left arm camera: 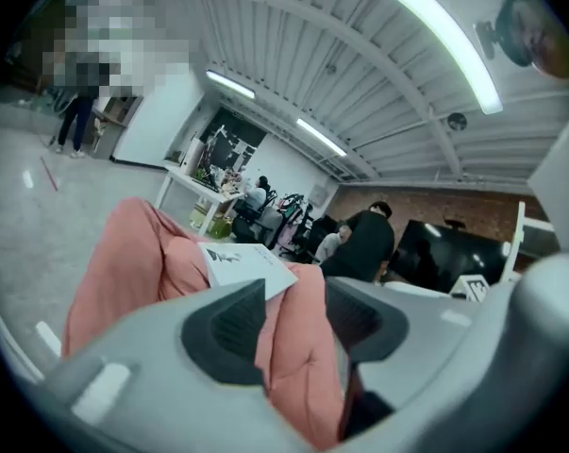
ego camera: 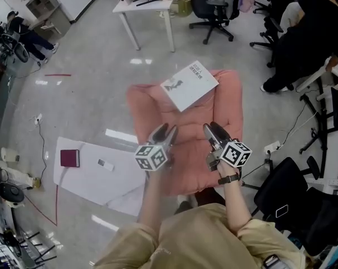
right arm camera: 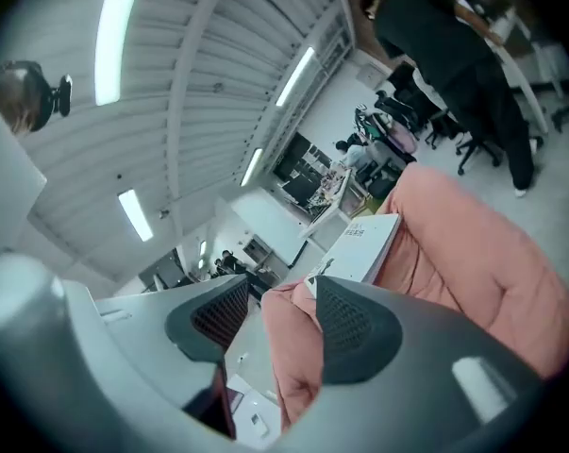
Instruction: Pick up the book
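Nothing done yet. To pick up: book [ego camera: 189,85], flat on far edge of pink cushion [ego camera: 152,102]. Holding left gripper [ego camera: 164,131] and right gripper [ego camera: 213,129] over cushion's near half, jaws apart, empty. Remaining: approach, grasp, lift.

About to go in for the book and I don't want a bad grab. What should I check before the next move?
1. Book in sight, lying on the pink cushion: ok.
2. Nothing on top of the book: ok.
3. Left hand-held gripper jaws apart, gripping nothing: ok.
4. Right hand-held gripper jaws apart, gripping nothing: ok.
5. Both at the book: not ok; they are short of it, over the cushion's near part.
6. Room under a book edge for a jaw: cannot tell.
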The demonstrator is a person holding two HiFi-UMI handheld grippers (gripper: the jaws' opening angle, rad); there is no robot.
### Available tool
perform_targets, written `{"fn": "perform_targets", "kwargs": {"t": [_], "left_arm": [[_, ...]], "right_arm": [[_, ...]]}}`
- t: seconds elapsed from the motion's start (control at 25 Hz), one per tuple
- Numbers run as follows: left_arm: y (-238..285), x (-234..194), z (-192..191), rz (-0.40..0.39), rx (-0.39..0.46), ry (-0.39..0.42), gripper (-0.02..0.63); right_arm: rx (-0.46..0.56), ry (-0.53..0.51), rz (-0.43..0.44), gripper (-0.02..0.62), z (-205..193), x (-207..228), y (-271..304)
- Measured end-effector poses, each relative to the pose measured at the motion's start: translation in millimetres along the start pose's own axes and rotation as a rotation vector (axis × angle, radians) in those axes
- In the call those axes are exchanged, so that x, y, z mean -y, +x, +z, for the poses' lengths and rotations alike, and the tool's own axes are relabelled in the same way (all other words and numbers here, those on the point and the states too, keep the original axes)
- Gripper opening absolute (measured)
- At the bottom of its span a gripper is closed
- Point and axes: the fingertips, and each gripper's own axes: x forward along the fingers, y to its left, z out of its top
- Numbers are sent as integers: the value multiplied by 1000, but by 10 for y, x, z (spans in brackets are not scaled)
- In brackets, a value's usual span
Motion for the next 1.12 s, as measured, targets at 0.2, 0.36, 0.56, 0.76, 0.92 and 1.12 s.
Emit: {"fn": "perform_targets", "kwargs": {"t": [0.2, 0.36, 0.56, 0.76, 0.92, 1.12], "left_arm": [[525, -455, -192, 4, -13, -215, 310], [841, -794, -452, 6, -16, -384, 412], [1250, -1174, -648, 11, 2, -467, 443], [1521, -1339, -821, -38, 52, -608, 521], [1664, -1497, -963, -46, 44, -653, 528], [1834, -1597, -1019, -68, 56, -695, 528]], "right_arm": [[22, 165, -36, 288, 29, 678, 434], [38, 305, -29, 374, -29, 1108, 737], [54, 404, -29, 388, -94, 1634, 1092], [80, 489, -14, 419, -181, 1977, 1335], [39, 504, -15, 419, -323, 2108, 1549], [109, 535, 34, 421, -231, 2191, 1745]]}}
